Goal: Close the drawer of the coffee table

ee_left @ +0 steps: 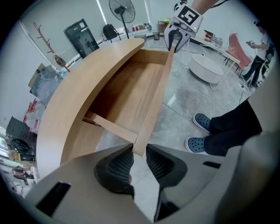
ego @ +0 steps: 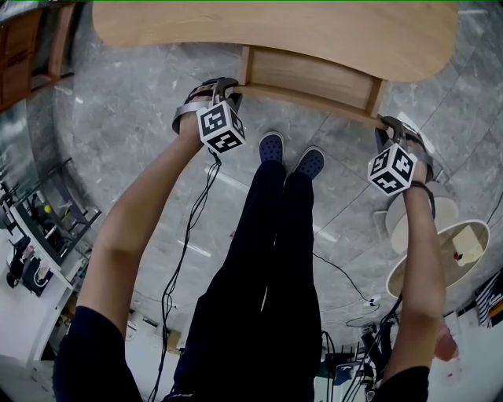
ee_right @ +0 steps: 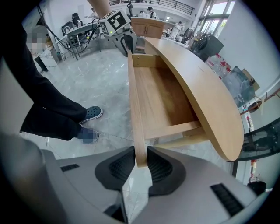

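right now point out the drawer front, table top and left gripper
drawer front (ee_right: 133, 96), right gripper view, its top edge
table top (ee_right: 205, 87), right gripper view, bare upper surface
left gripper (ee_left: 139, 154), left gripper view, between its fingertips

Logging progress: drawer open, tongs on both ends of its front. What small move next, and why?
Probably push the drawer front evenly in under the coffee table top: left tongs and right tongs grip its ends, and it stands pulled out.

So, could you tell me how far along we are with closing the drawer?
Nothing is done yet: the drawer stands pulled out from under the coffee table. In hand: the left gripper and right gripper each clamp one end of its front panel. Left: pushing it fully in.
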Motion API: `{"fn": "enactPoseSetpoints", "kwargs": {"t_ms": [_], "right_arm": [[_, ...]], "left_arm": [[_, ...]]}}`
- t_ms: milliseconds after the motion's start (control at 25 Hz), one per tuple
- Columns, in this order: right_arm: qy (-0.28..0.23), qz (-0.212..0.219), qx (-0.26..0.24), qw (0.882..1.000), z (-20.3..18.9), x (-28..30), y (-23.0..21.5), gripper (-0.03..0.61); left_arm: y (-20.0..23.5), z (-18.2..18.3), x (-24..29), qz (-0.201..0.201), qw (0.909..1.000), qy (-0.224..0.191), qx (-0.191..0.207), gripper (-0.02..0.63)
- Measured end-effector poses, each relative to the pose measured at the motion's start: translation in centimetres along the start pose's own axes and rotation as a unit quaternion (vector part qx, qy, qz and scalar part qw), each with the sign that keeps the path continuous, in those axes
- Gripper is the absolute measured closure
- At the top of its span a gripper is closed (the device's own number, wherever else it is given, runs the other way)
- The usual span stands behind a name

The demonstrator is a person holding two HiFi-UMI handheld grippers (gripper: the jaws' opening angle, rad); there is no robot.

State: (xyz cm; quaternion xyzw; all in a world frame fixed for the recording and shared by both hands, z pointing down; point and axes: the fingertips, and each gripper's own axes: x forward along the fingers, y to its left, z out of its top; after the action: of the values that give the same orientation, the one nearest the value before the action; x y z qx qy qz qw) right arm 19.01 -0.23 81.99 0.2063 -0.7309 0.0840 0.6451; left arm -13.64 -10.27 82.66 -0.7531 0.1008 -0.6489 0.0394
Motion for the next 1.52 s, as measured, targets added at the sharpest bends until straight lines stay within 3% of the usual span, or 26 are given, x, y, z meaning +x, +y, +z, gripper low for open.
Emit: {"fn": "enactPoseSetpoints", "kwargs": {"t_ms": [680,1080,1520], "right_arm": [[-0.006,-0.015,0.041,0.999,0.3,0.4,-2.3,0.472],[-0.014,-0.019,0.064,0.998,0.1,0.5,-2.2,0.466],[-0.025,-0.041,0.123,0.991,0.1,0.4,-4.6,0.453]], "left_arm": [[2.3,0.8,0.7,0.018,0.9993,0.001,-0.032,0.51],[2.2,0.6,0.8,0.024,0.9974,-0.001,-0.068,0.506],[4.0,1.3,1.0,0.045,0.9913,-0.013,-0.123,0.495]]}}
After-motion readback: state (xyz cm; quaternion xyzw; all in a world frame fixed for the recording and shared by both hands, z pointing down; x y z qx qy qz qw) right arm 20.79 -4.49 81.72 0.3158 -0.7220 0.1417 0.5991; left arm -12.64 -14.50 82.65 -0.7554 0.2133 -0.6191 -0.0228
